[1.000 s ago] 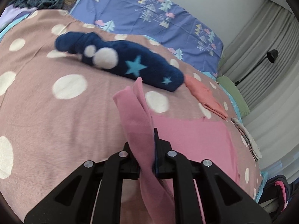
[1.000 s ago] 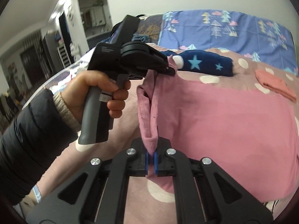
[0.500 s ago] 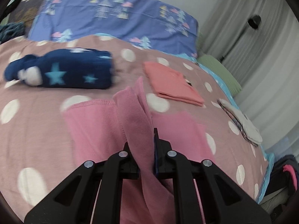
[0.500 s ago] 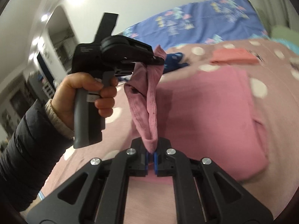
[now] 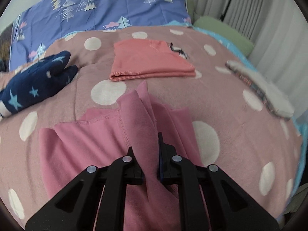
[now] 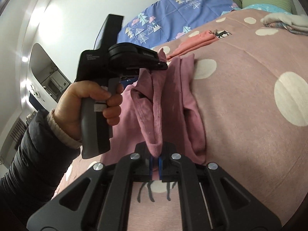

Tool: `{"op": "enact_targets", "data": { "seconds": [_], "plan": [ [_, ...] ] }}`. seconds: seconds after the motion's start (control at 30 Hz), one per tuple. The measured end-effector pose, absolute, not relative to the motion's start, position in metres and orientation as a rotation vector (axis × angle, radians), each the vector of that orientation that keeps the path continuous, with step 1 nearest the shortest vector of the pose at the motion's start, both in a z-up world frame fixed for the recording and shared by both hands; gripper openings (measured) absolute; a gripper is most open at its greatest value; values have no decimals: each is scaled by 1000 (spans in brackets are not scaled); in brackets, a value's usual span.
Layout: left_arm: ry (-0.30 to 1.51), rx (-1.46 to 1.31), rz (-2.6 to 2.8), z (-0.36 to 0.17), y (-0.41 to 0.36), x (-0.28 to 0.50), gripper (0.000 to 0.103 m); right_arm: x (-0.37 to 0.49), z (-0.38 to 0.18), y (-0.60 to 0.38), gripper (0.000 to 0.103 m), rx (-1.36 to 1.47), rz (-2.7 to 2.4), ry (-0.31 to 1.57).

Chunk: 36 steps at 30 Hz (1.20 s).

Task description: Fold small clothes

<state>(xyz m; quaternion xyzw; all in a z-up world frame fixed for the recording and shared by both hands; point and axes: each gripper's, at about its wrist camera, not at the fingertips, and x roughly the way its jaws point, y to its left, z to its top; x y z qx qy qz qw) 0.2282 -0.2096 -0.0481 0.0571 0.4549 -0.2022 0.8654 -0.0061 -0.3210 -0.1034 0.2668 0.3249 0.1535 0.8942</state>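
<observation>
A pink garment (image 5: 80, 144) lies on the polka-dot bedspread (image 5: 240, 134), partly folded over itself. My left gripper (image 5: 149, 154) is shut on a bunched edge of it and holds that edge up. My right gripper (image 6: 156, 161) is shut on another edge of the same pink garment (image 6: 184, 104). In the right wrist view the left gripper (image 6: 161, 65) is held by a hand above the cloth, with the pink edge stretched between the two grippers.
A folded coral garment (image 5: 150, 61) lies further back on the bed. A navy star-patterned bundle (image 5: 36, 84) lies at the left. A white and patterned garment (image 5: 265, 92) lies at the right edge. A blue pillow (image 5: 107, 5) stands behind.
Both grippers have carried the pink edge across the garment to the right, laying it over itself. The views have swung right: the coral garment is now ahead, the navy bundle at the left.
</observation>
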Motion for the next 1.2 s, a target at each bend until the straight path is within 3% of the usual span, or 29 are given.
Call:
{"op": "enact_targets", "data": {
  "seconds": [0.07,0.13,0.2,0.4,0.43,0.57,0.8,0.93,1.03,1.1,1.13,1.2],
  "plan": [
    [951,175,-411,-54,-217,228,13,-4,-107,-322,4,564,323,682],
    [922,196,-403,-50,-221,226,35,-1,-110,-325,4,582,327,691],
    [884,177,-406,-39,-217,221,45,1,-114,-329,4,605,331,698],
    [693,167,-426,20,-185,175,63,3,-117,-333,4,640,337,710],
    [669,193,-426,23,-181,165,70,2,-117,-332,4,640,337,710],
    [631,301,-454,12,-151,114,73,2,-116,-332,5,649,334,719],
    [749,331,-509,-52,-93,38,73,1,-111,-332,5,654,323,716],
    [823,260,-452,-80,-66,39,73,0,-98,-332,5,644,329,680],
    [866,200,-430,-92,-54,45,79,3,-109,-335,9,560,181,779],
    [867,196,-433,-92,-53,45,79,-3,-116,-338,6,539,136,809],
    [865,202,-432,-92,-53,44,79,-7,-115,-339,12,538,121,809],
    [855,213,-428,-91,-55,43,79,-12,-107,-338,13,515,115,790]
  ]
}}
